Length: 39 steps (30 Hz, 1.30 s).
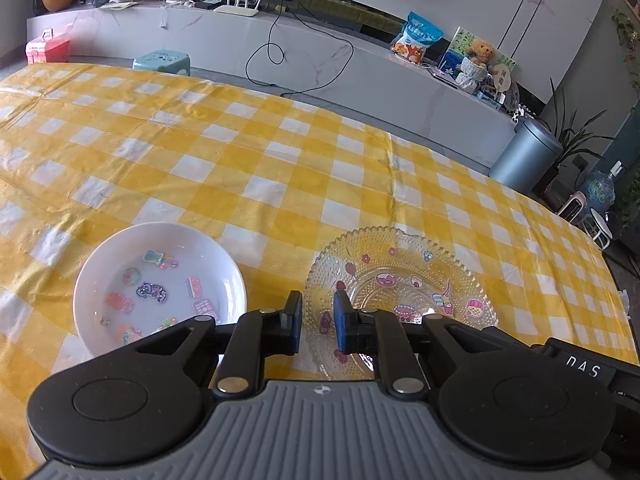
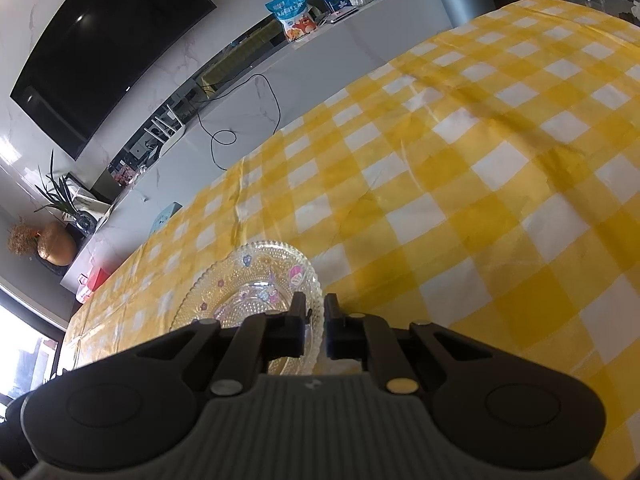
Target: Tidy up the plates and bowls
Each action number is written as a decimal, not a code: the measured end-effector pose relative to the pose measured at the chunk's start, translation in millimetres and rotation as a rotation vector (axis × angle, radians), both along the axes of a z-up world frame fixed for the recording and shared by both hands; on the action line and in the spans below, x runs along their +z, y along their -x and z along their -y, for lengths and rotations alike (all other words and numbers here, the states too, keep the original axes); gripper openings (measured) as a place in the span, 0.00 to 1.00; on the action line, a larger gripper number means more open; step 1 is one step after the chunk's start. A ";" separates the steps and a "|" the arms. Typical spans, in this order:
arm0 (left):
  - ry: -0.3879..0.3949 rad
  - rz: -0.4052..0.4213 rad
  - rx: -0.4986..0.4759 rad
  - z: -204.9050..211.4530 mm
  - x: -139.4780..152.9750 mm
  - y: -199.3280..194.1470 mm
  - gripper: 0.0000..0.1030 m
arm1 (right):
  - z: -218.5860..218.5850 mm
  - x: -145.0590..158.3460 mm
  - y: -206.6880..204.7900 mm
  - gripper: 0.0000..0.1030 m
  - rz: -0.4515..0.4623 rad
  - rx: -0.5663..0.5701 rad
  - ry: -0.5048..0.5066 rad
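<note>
On the checked desk [image 1: 280,140], the glass plate [image 1: 404,280] lies just ahead of both claws: the right claw [image 2: 314,328] straddles its rim, narrowly parted, while the left claw [image 1: 318,320], empty and slightly open, hovers between plate and white bowl [image 1: 160,284].

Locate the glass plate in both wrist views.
Left wrist: glass plate lies lower centre-right on the yellow check cloth, beside the white bowl, its near rim between the left gripper's fingers.
Right wrist: glass plate lies lower centre-left, its rim between the right gripper's fingers; no bowl in view.
Shared landmark: blue snack bag on the counter.
</note>
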<state>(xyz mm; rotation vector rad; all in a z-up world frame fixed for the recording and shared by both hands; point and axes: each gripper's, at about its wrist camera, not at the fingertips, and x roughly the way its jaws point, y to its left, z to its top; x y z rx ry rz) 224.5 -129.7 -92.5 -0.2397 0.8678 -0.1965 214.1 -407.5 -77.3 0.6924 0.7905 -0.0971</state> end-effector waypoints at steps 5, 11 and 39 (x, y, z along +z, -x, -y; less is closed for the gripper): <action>0.012 0.002 0.006 -4.6 6.7 10.4 0.17 | -1.3 5.2 9.7 0.06 -0.004 0.006 -0.006; 0.021 -0.012 0.010 -12.9 9.9 27.1 0.17 | -4.9 12.3 30.4 0.06 -0.005 0.007 -0.019; 0.078 -0.004 -0.026 -30.7 -7.1 49.0 0.27 | -6.2 2.3 65.4 0.18 0.021 0.021 -0.014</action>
